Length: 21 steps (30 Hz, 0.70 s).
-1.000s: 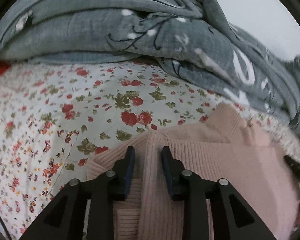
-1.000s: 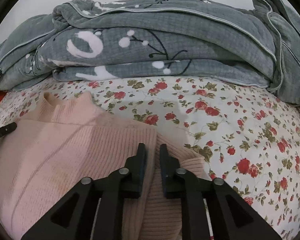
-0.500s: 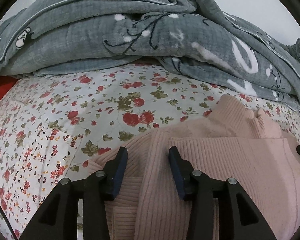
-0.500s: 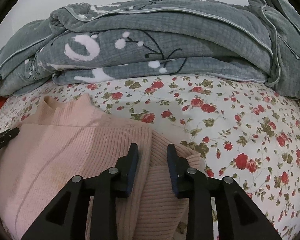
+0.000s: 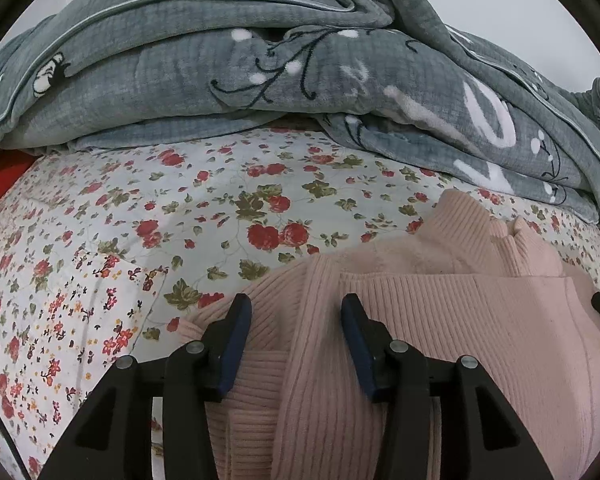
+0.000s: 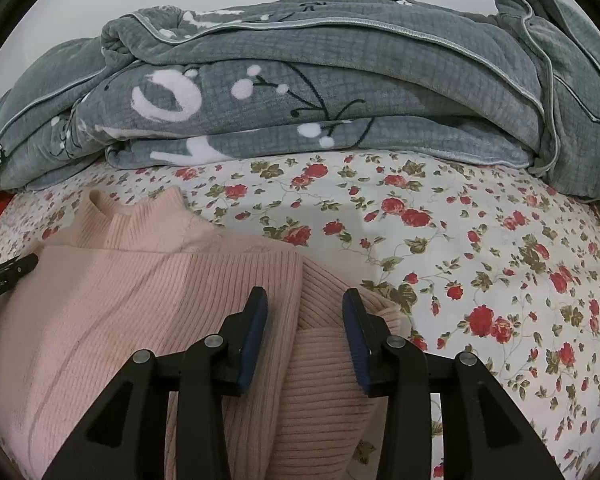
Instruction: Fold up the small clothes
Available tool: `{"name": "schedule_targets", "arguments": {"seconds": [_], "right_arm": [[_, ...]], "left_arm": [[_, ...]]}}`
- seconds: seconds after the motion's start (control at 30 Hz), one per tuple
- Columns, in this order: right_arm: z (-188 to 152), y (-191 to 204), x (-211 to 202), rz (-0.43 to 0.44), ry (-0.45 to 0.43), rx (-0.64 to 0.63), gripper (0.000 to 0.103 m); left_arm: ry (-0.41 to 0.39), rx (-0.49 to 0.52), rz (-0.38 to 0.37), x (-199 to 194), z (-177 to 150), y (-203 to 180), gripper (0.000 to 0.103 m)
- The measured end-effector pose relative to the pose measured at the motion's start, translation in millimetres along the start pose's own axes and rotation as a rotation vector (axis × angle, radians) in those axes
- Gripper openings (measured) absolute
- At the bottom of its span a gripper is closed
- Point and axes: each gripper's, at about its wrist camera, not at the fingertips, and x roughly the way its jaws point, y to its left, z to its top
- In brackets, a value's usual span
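Note:
A pink ribbed sweater (image 5: 440,320) lies folded on the floral bed sheet (image 5: 140,240), collar toward the back. My left gripper (image 5: 296,312) is open, its jaws spread over the sweater's left folded edge, holding nothing. In the right wrist view the sweater (image 6: 140,300) fills the lower left. My right gripper (image 6: 304,308) is open over the sweater's right folded edge and sleeve. The tip of the other gripper shows at the left edge (image 6: 8,272).
A bulky grey blanket (image 5: 260,60) with white and black patterns is piled along the back of the bed; it also shows in the right wrist view (image 6: 320,80). Something red (image 5: 0,188) shows at the far left. The floral sheet (image 6: 500,260) extends right.
Both grippers have opened and let go of the sweater's folded edges. Both have drawn back slightly, so more of the sheet and blanket shows.

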Motion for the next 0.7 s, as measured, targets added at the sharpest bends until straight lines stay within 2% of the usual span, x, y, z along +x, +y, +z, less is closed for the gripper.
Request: {"name": "schedule_targets", "arguments": {"seconds": [0.7], "right_arm": [[-0.3, -0.6, -0.7, 0.007, -0.006, 0.004, 0.039]], "left_arm": [[0.001, -0.005, -0.007, -1.3, -0.8, -1.8, 0.049]]}}
